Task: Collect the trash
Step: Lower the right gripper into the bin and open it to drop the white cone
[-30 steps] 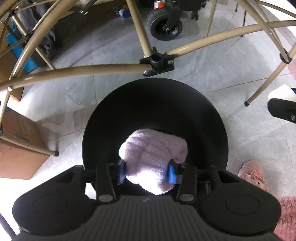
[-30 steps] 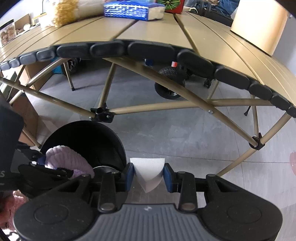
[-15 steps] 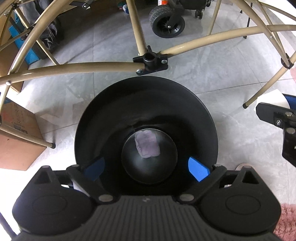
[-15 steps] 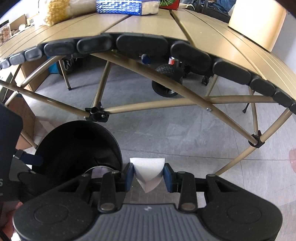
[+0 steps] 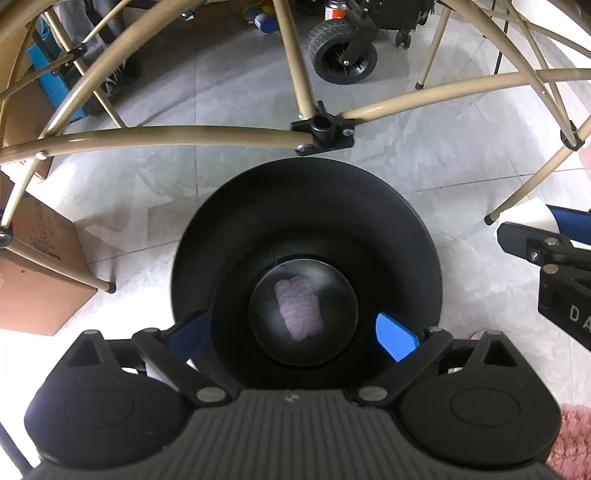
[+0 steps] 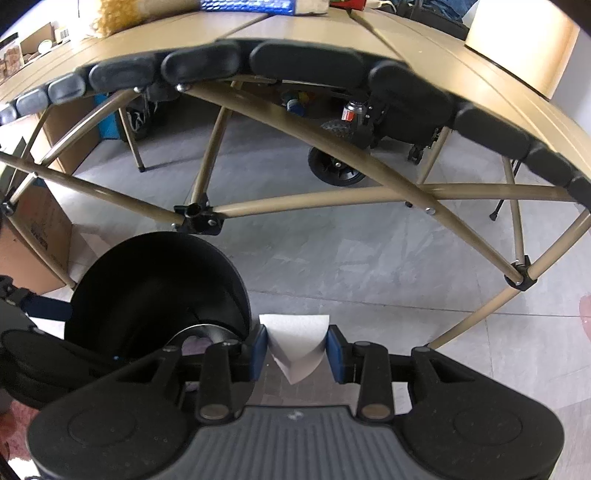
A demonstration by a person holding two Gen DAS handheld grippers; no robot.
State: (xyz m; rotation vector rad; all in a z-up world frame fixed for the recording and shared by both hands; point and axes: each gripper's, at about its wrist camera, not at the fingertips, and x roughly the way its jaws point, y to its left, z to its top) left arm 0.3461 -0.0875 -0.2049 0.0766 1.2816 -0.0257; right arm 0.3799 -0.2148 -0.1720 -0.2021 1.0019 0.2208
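Observation:
A black round trash bin (image 5: 306,192) stands on the tiled floor under the table frame. At its bottom lies a lilac fluffy wad (image 5: 299,312). My left gripper (image 5: 291,334) hangs straight over the bin's mouth, open wide, nothing between its blue pads (image 5: 397,339). My right gripper (image 6: 294,350) is shut on a folded white piece of paper (image 6: 295,341), just right of the bin (image 6: 155,280). In the left wrist view the right gripper's edge and the white paper (image 5: 532,216) show at the far right.
Tan metal table legs and crossbars (image 5: 166,134) with a black joint (image 5: 323,131) run just beyond the bin. A cardboard box (image 5: 40,269) stands to the left, a black wheel (image 5: 341,55) farther back. The slatted tan tabletop (image 6: 332,33) overhangs. A pink rug (image 5: 576,439) lies at the right.
My left gripper opened wide and let go of the lilac wad, which dropped to the bin's bottom. The right gripper kept its hold on the white paper.

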